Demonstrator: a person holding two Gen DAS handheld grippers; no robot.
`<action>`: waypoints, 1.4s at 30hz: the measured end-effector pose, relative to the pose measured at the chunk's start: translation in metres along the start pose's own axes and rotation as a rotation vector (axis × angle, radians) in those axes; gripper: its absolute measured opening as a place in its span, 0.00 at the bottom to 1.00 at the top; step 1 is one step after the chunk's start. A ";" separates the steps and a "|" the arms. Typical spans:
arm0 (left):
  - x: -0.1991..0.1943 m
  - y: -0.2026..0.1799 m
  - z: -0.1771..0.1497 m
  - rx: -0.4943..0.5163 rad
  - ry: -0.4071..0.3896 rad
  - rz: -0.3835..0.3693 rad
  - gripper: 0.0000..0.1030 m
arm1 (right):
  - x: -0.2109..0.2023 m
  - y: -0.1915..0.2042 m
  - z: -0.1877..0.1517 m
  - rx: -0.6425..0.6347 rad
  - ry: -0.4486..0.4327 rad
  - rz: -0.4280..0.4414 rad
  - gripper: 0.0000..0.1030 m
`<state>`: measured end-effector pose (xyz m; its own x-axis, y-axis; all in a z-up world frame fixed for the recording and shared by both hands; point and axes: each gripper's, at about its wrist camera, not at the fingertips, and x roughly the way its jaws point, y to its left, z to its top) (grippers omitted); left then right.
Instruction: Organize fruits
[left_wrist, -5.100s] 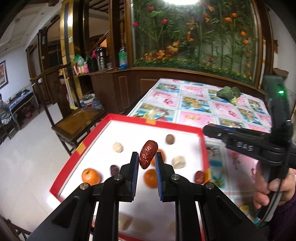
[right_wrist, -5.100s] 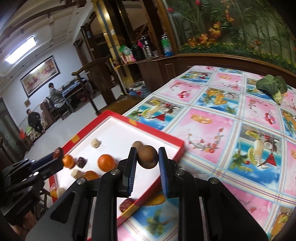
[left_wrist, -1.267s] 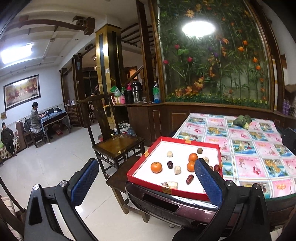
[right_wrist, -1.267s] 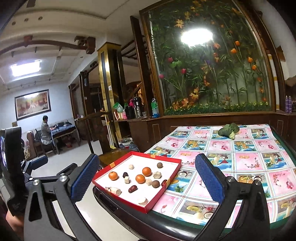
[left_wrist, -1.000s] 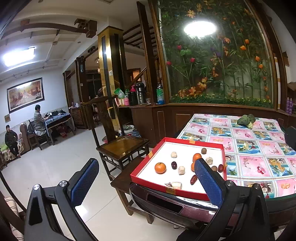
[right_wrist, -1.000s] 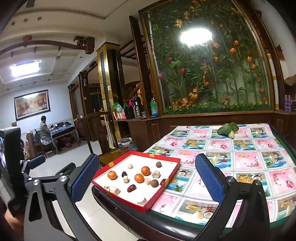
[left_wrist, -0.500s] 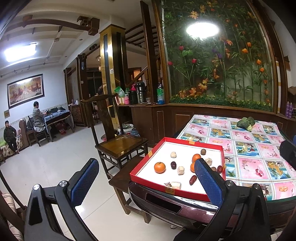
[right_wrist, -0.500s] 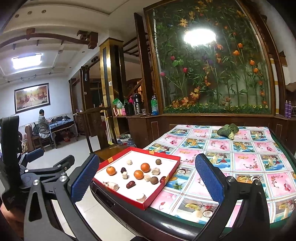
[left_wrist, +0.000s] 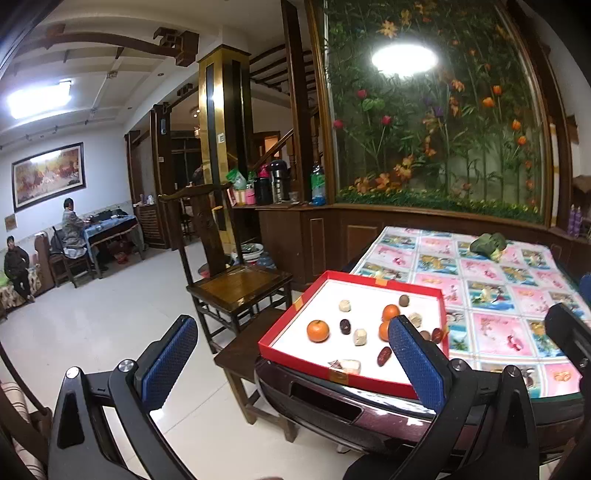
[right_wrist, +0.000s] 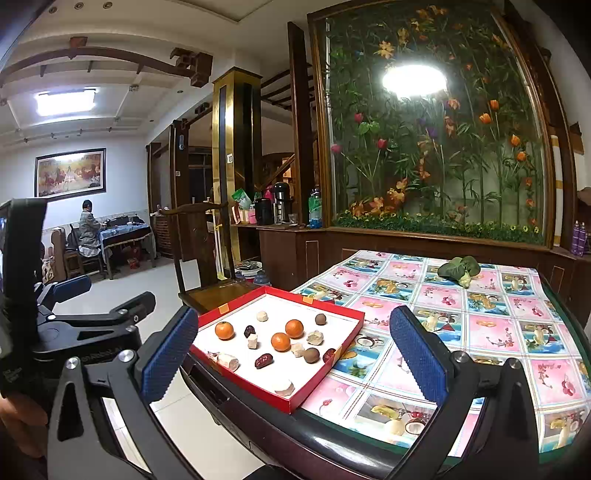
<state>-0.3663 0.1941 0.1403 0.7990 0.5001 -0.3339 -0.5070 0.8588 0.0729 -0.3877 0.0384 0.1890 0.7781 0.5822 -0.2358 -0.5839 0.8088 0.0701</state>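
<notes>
Two hand-held grippers, left (left_wrist: 291, 350) and right (right_wrist: 291, 350), spread wide, empty, short of red tray (right_wrist: 321, 387); approach one fruit squarely, close gently

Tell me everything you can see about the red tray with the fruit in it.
The red tray is a shallow, square, box-like tray, cardboard by its look, with low red walls, a white floor and bits of tape on the rim. It lies flat at the table's corner on the fruit-patterned tablecloth. Loose inside are three oranges, dark red dates, round brown fruits and pale chunks. Neither pair of tongs touches it.
</notes>
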 end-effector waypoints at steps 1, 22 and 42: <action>-0.001 0.000 0.000 -0.005 -0.004 -0.008 1.00 | 0.001 0.000 0.000 0.003 0.002 0.002 1.00; -0.004 0.010 -0.001 -0.027 -0.025 0.001 1.00 | 0.009 0.001 -0.001 -0.003 0.022 0.023 1.00; -0.003 0.013 -0.002 -0.045 -0.014 -0.050 1.00 | 0.011 0.005 -0.006 -0.024 0.026 0.027 1.00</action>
<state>-0.3762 0.2035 0.1404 0.8283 0.4580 -0.3227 -0.4797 0.8773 0.0140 -0.3834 0.0488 0.1813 0.7557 0.6015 -0.2590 -0.6105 0.7902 0.0536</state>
